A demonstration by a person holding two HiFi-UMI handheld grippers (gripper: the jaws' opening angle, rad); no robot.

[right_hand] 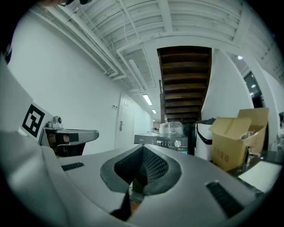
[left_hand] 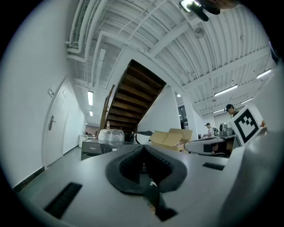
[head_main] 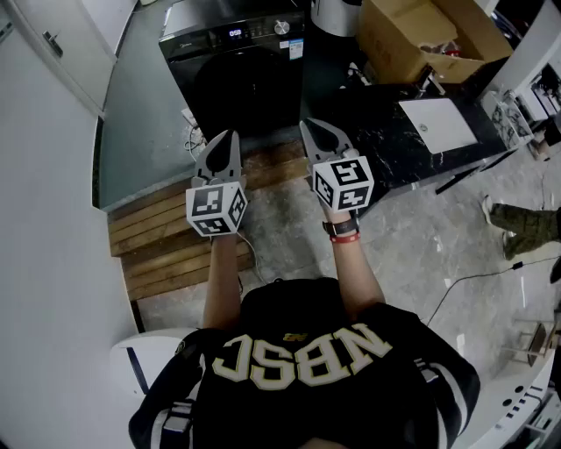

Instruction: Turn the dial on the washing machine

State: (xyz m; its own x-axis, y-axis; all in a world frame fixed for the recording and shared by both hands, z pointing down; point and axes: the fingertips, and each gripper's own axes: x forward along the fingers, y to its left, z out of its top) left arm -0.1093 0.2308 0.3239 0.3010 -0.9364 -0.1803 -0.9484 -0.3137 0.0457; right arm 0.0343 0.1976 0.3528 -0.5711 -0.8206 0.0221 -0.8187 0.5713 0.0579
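Black washer (head_main: 237, 79) by wall, ahead of person, well apart from both grippers. Cardboard box (head_main: 412, 35) to its right. Left gripper (head_main: 230, 138), right gripper (head_main: 313, 127): jaws closed together, nothing between. Dial (head_main: 281, 27) on washer's top panel, near right end.

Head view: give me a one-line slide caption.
Person holds left gripper and right gripper shut, side by side, short of the washing machine and its dial.

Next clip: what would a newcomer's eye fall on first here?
Two marker-cubed tools held side by side mid-frame, the left tool and right tool, both shut and empty. Ahead of them, untouched, stands the black washing machine, its silver dial near the top edge. An open cardboard box sits to its right in the head view.
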